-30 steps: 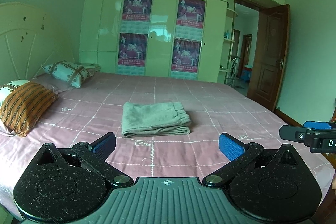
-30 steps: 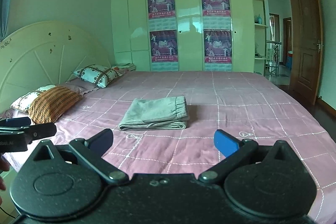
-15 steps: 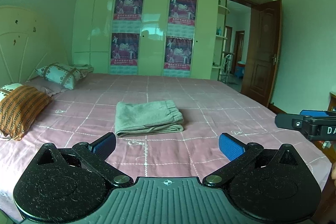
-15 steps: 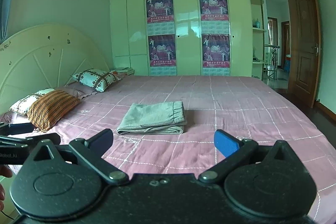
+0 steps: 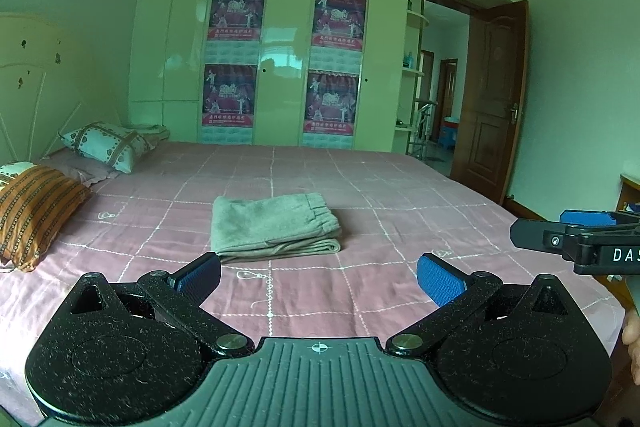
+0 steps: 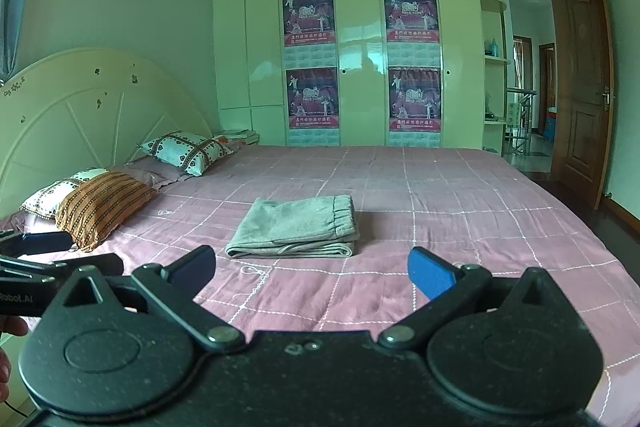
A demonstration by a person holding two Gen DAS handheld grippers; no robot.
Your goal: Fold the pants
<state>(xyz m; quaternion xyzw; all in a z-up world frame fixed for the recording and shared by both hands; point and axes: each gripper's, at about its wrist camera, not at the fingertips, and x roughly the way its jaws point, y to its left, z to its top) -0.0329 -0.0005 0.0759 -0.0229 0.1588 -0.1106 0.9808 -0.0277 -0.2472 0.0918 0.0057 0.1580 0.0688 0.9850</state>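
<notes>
My left gripper has its jaws spread wide and empty, raised above the near edge of the bed; my right gripper, likewise released with nothing between its blue pads, is held level beside it. Neither touches cloth.

Beyond both, well apart from the jaws, lie the pants, grey-green, folded into a compact layered rectangle near the middle of the pink checked quilt. The gathered elastic waistband faces right, toward the door; the smooth folded edge faces left, toward the pillows. The long axis of the bundle runs across the bed, left to right, with the stacked layer edges showing along the near side.

By appearance the fabric is soft, light and limp, with a fleecy, non-slippery surface: it should drape rather than hold shape if lifted. Judged best hold: pinch through all layers at the two near corners, or at the thicker waistband. The fold appears complete.
</notes>
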